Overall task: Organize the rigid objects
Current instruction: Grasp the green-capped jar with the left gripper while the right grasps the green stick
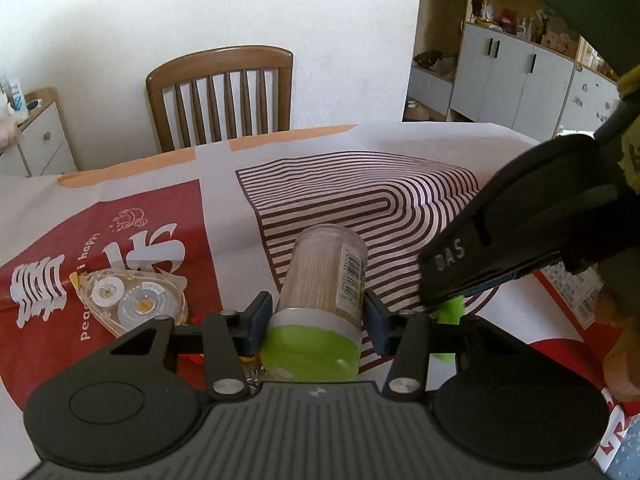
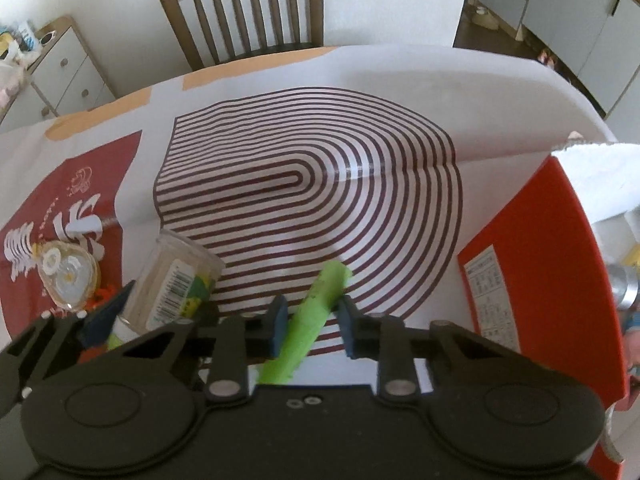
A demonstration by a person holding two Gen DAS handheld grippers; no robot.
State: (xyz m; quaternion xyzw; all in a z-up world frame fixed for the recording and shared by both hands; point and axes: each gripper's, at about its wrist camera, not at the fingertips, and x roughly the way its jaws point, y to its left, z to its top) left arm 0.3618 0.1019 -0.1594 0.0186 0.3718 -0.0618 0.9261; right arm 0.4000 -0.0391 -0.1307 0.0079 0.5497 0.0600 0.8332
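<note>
A clear toothpick jar (image 1: 324, 264) with a green lid lies on its side on the tablecloth. My left gripper (image 1: 317, 301) is shut on it, with both blue pads against its sides near the lid. The jar (image 2: 172, 280) also shows at the left of the right wrist view, where one of the left gripper's fingers (image 2: 106, 316) rests against it. A green stick (image 2: 328, 280) lies slanted on the striped print. My right gripper (image 2: 313, 307) is shut on its middle. Seen from the left wrist, the right gripper (image 1: 434, 300) points steeply down at the table, green showing under its tip.
A clear correction-tape dispenser (image 1: 132, 300) lies left of the jar, with a small orange item (image 2: 104, 294) beside it. A red box (image 2: 540, 260) stands at the right. A wooden chair (image 1: 220, 92) is behind the table's far edge, and cabinets (image 1: 520, 76) are at the back right.
</note>
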